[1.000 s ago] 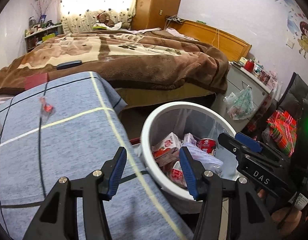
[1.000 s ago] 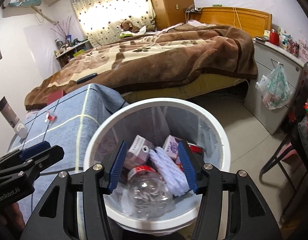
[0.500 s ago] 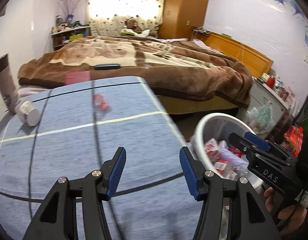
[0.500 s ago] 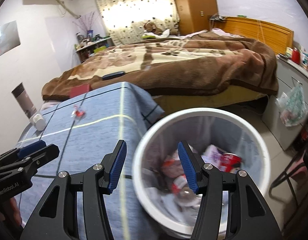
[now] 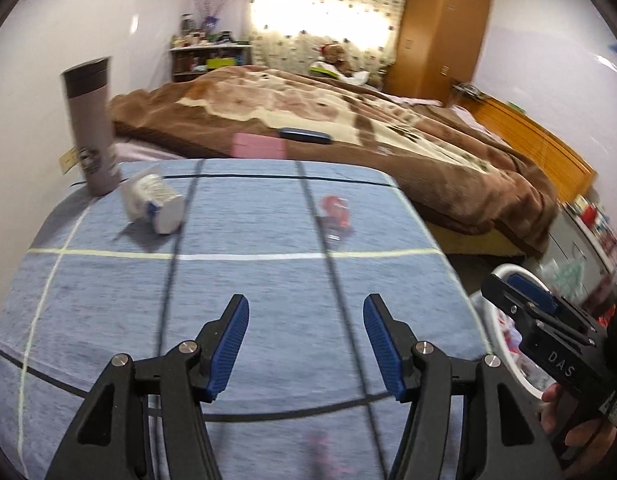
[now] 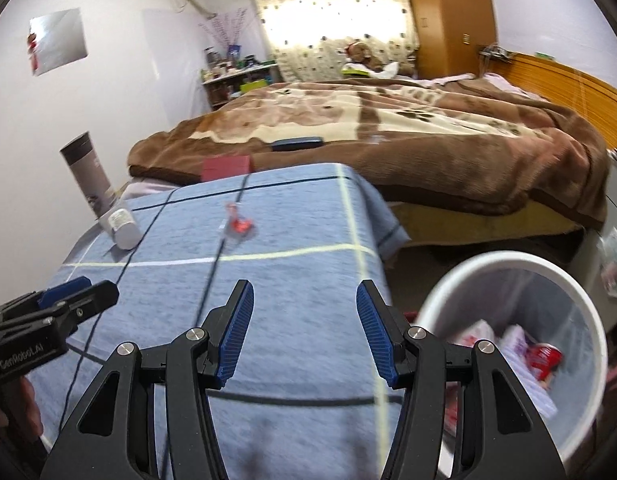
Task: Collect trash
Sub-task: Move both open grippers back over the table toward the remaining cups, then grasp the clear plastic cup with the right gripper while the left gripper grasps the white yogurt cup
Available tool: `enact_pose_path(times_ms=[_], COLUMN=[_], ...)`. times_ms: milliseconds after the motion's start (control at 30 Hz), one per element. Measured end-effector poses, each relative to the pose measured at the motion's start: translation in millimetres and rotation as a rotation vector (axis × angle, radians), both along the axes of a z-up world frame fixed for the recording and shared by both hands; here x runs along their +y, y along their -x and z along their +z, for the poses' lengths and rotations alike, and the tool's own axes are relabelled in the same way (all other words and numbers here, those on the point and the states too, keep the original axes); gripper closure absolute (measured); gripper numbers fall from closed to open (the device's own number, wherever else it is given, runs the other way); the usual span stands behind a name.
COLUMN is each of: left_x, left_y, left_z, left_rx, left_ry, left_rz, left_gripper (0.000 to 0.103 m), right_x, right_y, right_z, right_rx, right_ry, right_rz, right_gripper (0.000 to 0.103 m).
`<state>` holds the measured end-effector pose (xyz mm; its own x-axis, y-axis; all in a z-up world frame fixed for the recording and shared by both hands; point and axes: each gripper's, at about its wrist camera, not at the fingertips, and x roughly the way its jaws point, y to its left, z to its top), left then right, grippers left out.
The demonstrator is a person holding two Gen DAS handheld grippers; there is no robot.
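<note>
With several pieces already in the bin at 4 o'clock, a red wrapper and white bottle remain on the counter at 12 and 10 o'clock, the left gripper opening empty, the right gripper open, empty.

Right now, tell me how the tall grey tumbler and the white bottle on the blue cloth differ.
The tall grey tumbler stands upright at the cloth's far left corner; the white bottle lies on its side just in front of it. The tumbler is grey with a dark cap; the bottle is white, shorter, with a printed label. Both rest on the blue cloth.
</note>
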<state>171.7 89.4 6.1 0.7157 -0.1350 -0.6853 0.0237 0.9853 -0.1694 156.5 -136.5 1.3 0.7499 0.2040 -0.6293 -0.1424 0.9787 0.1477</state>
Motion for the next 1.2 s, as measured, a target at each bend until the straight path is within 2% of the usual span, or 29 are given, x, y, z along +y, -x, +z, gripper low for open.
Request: enact_pose_path(times_ms=[267,533,667,833,967,1200], left_x=[56,94,114,123,133,135], left_y=[-22,-51,-66,-91,-114,-143], left_z=[-12,-20,-26,-28,-32,-45], left_rx=[0.036,0.042,0.061,0.062,0.082,0.124], left_ry=[0.003,0.011,0.051,0.049,0.092,0.049], left_rz=[0.107,0.173,0.216,0.222,0.252,0.273], left_gripper=[0.036,0.034,0.032,0.030,0.030,0.030], right_x=[27,61,71,80,84,93], right_y=[-34,-69,-81,-97,-103,-112], right_z=[-11,-19,-25,-36,-40,-41], right_rx=[0.050,0.084,0.103,0.158,0.174,0.172], right_ry=[-0.008,0.036,0.011,-0.005,-0.018,0.008], right_rz=[0.074,0.095,0.096,0.075,0.071,0.062], right_gripper=[0.048,0.048,0.048,0.048,0.048,0.048])
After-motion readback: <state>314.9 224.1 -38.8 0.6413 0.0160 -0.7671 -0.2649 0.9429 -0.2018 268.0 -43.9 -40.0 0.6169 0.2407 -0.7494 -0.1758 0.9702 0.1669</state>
